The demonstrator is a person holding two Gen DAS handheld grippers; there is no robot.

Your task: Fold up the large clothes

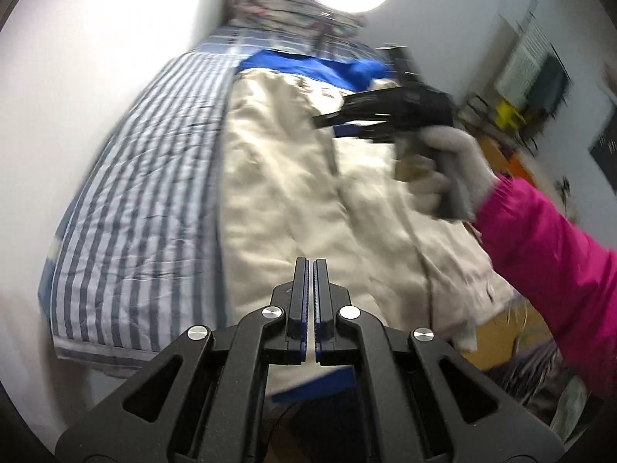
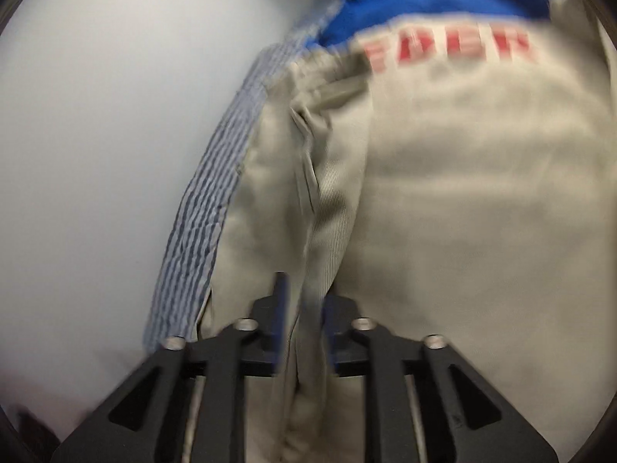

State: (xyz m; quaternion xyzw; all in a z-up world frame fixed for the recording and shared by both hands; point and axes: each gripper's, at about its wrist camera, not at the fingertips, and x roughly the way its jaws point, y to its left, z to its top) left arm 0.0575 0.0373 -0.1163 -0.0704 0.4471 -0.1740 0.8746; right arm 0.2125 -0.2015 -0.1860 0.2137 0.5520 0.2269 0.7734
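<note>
The beige garment [image 1: 293,177] is spread lengthwise down the bed [image 1: 127,200], its long axis running from the near foot end toward the far headboard end, w/ a blue garment [image 1: 308,63] lying beyond it at the far end. In the right wrist view red lettering [image 2: 449,48] sits across the far part of the beige cloth, blurred, can't read it properly.

The right tongs [image 2: 302,308] are the ones engaged: a vertical ridge of the beige fabric runs up between the 2 fingers, so they look clamped on a fold of it, though motion blur makes the contact soft. From the left wrist view those same tongs show over the far right part of the garment, held in a gloved right hand [image 1: 443,177] w/ a pink sleeve.

The left tongs [image 1: 310,289] are pressed together w/ only a slit between the pads and nothing caught in them; they hover above the near end, apart from the cloth.

So the right side is nearer and has the hold. I'd guess a fold across the garment's width, toward the wall side, comes next, and the left tongs would need a near-edge grip first.
</note>
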